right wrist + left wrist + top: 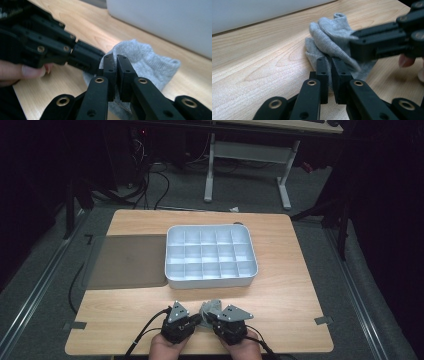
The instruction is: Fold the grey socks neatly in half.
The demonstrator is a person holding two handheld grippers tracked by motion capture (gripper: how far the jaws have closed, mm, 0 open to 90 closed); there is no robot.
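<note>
1. Sock (211,308) lay bunched on the table (280,245) near its near edge, between your two grippers and in front of the white divided tray (210,254).
2. Left gripper (329,65): jaws nearly together, pinching a fold at the sock's near side (grip looked thin).
3. Right gripper (116,62): jaws pressed together on the sock's edge from the other side.
4. Key relation: both tips met at the same bundle, almost touching each other; neither hand was clearly nearer. Long axis I couldn't tell, the sock was too crumpled.
5. Tray sat straight ahead of the sock, apart from it, wall facing you.
6. Room: bare wood left and right of your hands, little behind (table edge just under your wrists). The dark mat (127,260) lay left of the tray, well clear.
</note>
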